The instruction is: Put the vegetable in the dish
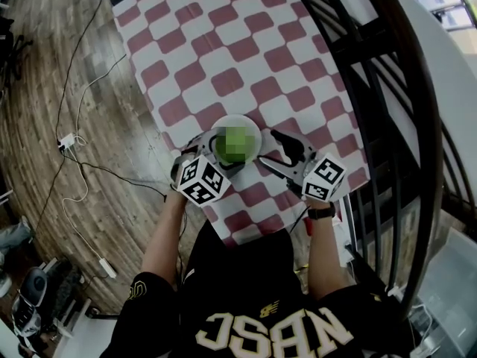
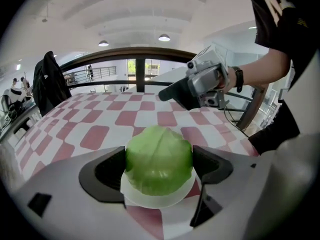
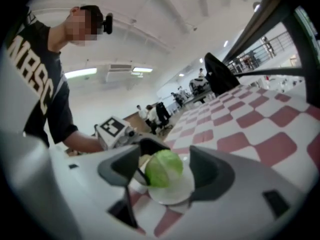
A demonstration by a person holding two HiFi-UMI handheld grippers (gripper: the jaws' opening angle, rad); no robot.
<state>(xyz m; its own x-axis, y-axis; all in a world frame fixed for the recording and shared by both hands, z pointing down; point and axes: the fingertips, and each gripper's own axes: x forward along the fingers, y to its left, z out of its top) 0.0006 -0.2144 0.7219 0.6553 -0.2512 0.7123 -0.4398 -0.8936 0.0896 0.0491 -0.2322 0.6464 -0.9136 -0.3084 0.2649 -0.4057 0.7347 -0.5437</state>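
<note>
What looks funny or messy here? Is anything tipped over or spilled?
Nothing really stands out. The green vegetable sits in the white dish on the checked tablecloth, and nothing is spilled or knocked over. The only slightly funny thing is that the vegetable is big for its dish and covers nearly all of it.

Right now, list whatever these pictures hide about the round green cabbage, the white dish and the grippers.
- Round green cabbage: head view, a mosaic patch blurs it.
- White dish: left gripper view, cabbage covers its inside.
- Left gripper: whether its pads press the cabbage; the leaves overlap both pad edges.
</note>
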